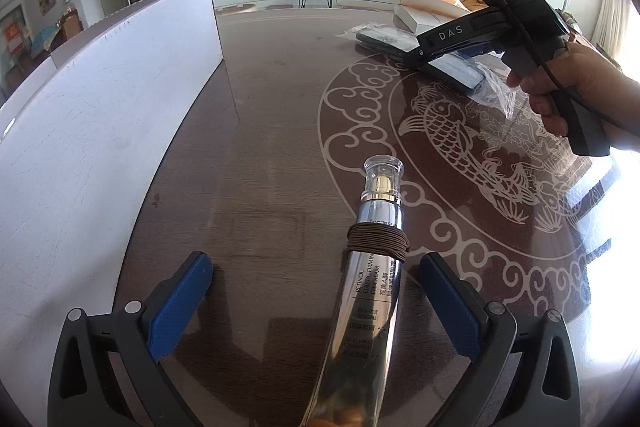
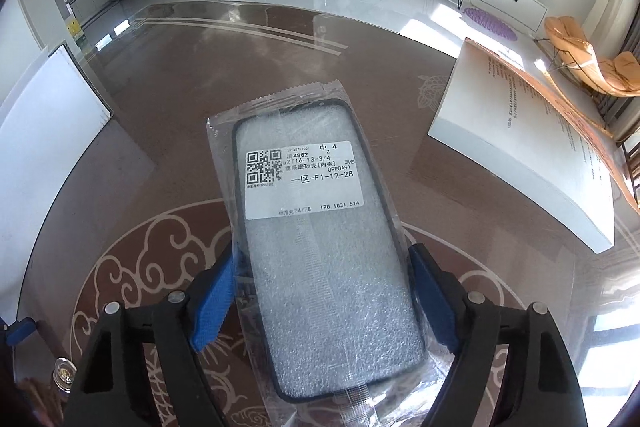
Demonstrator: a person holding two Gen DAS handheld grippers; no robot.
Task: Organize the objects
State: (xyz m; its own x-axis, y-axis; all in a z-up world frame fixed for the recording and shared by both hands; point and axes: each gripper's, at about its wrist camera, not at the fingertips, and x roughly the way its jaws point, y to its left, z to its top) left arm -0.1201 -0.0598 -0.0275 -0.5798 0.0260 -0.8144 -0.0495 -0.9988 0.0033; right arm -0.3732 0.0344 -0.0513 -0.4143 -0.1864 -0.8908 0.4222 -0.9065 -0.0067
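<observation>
White board (image 1: 100, 115) is seen at left. Left gripper (image 1: 316, 291) is spread wide, untouched eye cream tube (image 1: 368, 279) lying between its pads. Right gripper (image 2: 324, 291) is closed around the bagged phone case (image 2: 320, 227) on the table (image 2: 180, 75), pads at its edges. Nothing is judged sorted yet.

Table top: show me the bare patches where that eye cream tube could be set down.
Free: the brown stretch between the white board and the fish medallion, ahead of the eye cream tube; also the far table beyond the bagged phone case. Crowded: around the case, where the right gripper straddles it, beside the white book.
</observation>
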